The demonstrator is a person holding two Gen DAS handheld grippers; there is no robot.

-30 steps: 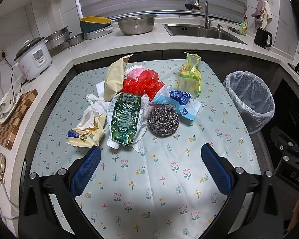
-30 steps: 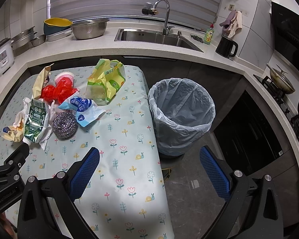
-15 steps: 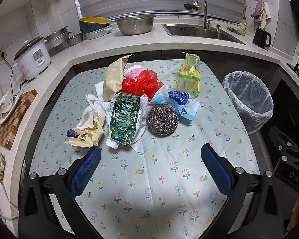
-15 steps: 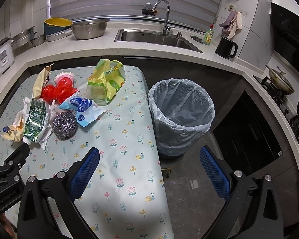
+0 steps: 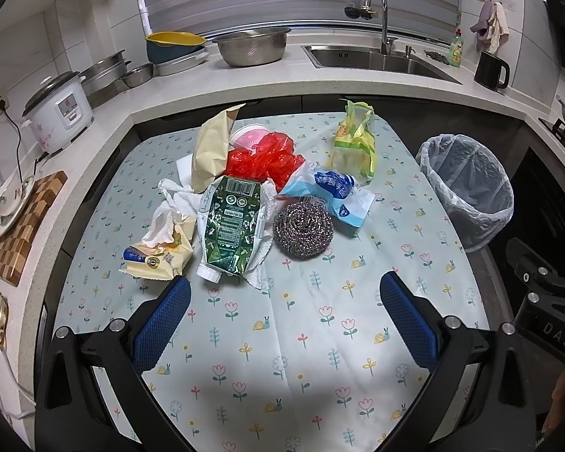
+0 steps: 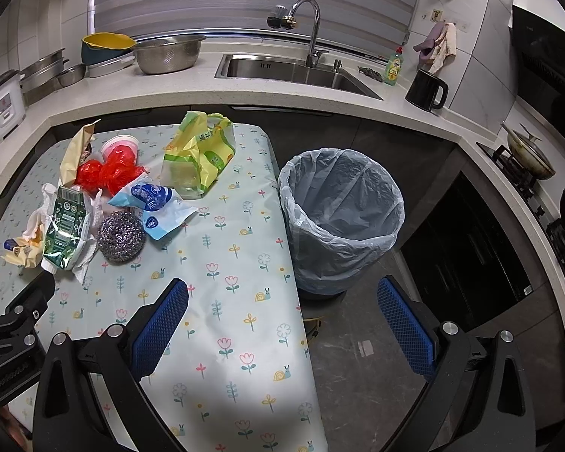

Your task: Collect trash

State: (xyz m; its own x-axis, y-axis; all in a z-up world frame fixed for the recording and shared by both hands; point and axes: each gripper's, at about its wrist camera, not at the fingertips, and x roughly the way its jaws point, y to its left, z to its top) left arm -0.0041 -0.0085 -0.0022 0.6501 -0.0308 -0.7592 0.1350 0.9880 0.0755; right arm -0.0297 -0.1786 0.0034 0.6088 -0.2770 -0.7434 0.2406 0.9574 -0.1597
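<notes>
A heap of trash lies on the flowered tablecloth (image 5: 282, 339): a steel wool ball (image 5: 303, 228), a green pouch (image 5: 231, 230), a blue-white wrapper (image 5: 335, 192), a red plastic bag (image 5: 267, 160), a yellow-green bag (image 5: 354, 143), a beige paper bag (image 5: 211, 147), white tissue (image 5: 173, 203) and a yellow wrapper (image 5: 156, 258). My left gripper (image 5: 282, 309) is open and empty, short of the heap. My right gripper (image 6: 282, 316) is open and empty above the table's right edge. The bin (image 6: 339, 218) with a clear liner (image 5: 467, 188) stands on the floor beside the table.
A counter wraps round the back with a rice cooker (image 5: 58, 111), metal bowls (image 5: 250, 45), a sink (image 5: 376, 58) and a black kettle (image 5: 491, 69). A wooden board (image 5: 22, 226) with a dish lies left. A stove (image 6: 527, 165) is at the right.
Both grippers have crept slightly forward; the heap and the bin have not moved.
</notes>
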